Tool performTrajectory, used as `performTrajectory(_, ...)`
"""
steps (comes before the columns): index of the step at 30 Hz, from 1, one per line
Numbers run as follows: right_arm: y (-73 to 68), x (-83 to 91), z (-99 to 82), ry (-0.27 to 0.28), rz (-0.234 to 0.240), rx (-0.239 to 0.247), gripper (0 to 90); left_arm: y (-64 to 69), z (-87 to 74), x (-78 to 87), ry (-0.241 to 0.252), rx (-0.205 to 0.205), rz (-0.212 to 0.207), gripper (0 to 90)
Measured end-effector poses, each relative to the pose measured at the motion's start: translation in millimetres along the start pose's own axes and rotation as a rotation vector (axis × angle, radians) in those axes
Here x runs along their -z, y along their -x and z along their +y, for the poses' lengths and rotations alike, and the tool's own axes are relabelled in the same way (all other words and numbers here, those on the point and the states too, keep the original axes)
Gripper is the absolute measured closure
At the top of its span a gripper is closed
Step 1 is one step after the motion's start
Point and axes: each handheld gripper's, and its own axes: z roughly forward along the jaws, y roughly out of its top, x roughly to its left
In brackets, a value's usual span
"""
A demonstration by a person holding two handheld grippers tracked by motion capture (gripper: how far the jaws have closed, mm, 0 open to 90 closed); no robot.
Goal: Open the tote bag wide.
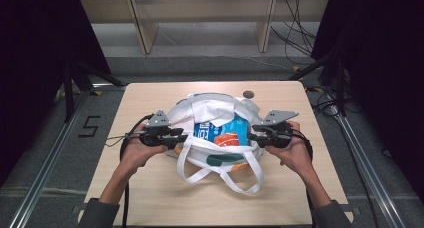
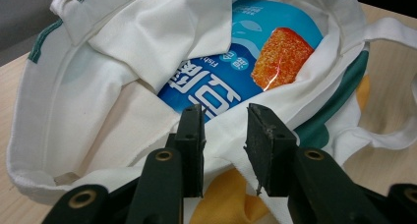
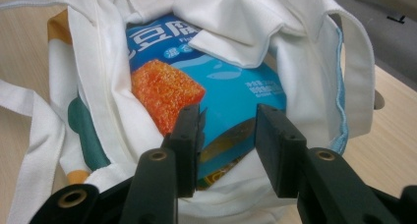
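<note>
Release step: both the left gripper [image 1: 179,138] and right gripper [image 1: 251,134] stand parted off the tote bag [image 1: 200,108] rim, at 9 and 3 o'clock. Next, withdraw outward.

Blue snack packet [image 1: 226,132] half-hidden inside tote bag [image 1: 200,108]

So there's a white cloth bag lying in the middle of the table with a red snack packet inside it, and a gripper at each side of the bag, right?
Nearly. The snack packet inside the white cloth bag is blue, not red; only the fried piece pictured on it is orange. The left gripper view shows this best. The rest holds: the bag lies mid-table, with the left gripper and right gripper at its sides.
</note>
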Motion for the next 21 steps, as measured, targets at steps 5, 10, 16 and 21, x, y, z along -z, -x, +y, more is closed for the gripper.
performTrajectory(5, -2.5, 4.7, 0.8, 0.015, 0.002, 0.011, 61.3, 0.3, -3.3, 3.1, 0.005, -0.005, -0.007, 61.7)
performTrajectory(10, -3.5, 8.3, 0.6, 0.042, -0.004, 0.023, 59.7, 1.1, -7.9, 6.6, 0.010, 0.009, -0.007, 55.9)
performTrajectory(16, -4.5, 9.5, -0.1, 0.046, -0.008, 0.001, 58.4, 4.9, -7.7, 10.0, 0.020, 0.006, -0.011, 50.5)
performTrajectory(21, -5.0, 9.0, -0.8, 0.033, -0.001, 0.009, 57.1, 7.7, -6.7, 10.2, 0.021, -0.002, -0.010, 46.0)
